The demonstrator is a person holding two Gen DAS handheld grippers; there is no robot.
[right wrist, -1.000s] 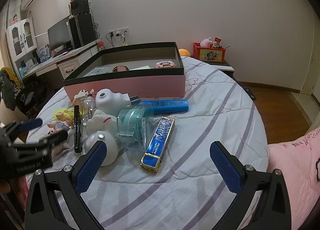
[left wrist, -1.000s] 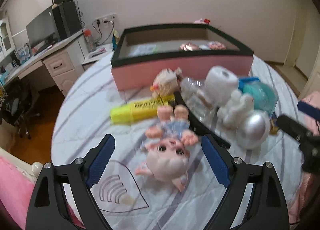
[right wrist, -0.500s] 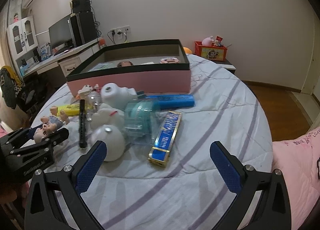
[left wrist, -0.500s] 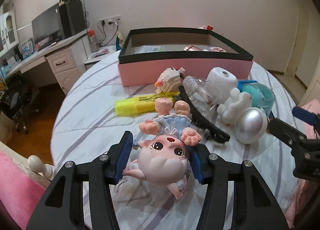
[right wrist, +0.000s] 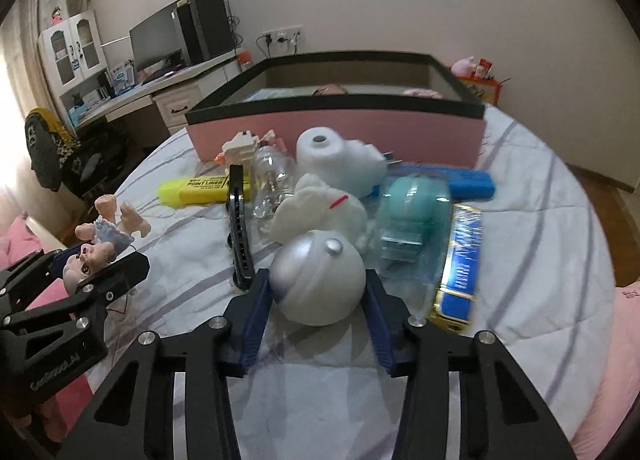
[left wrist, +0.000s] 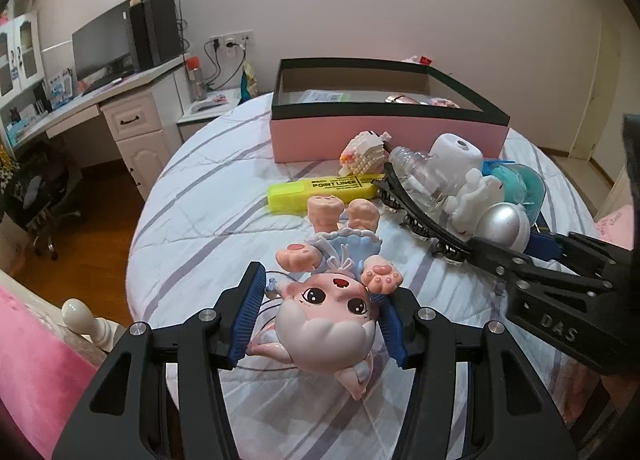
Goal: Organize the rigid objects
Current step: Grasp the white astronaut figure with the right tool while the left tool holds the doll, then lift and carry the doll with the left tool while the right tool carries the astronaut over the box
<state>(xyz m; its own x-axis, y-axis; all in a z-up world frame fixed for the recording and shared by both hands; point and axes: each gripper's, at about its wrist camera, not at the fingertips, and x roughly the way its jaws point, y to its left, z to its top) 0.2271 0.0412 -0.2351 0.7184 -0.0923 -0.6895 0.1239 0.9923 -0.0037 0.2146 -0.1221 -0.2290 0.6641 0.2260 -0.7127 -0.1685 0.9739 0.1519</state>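
The left gripper [left wrist: 320, 320] is angled down toward the near edge of the bed, and its blue pads are pressed against both sides of the head of a pink doll [left wrist: 330, 318], which is held between them. The right gripper [right wrist: 318, 300] is tilted down likewise, to the right of the left one. Its jaws have just been closing, and a silver egg-shaped object [right wrist: 318, 286] is now clasped between the pads.

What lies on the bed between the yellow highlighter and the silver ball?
The black hair comb lies between the yellow highlighter and the silver ball; the right wrist view shows it.
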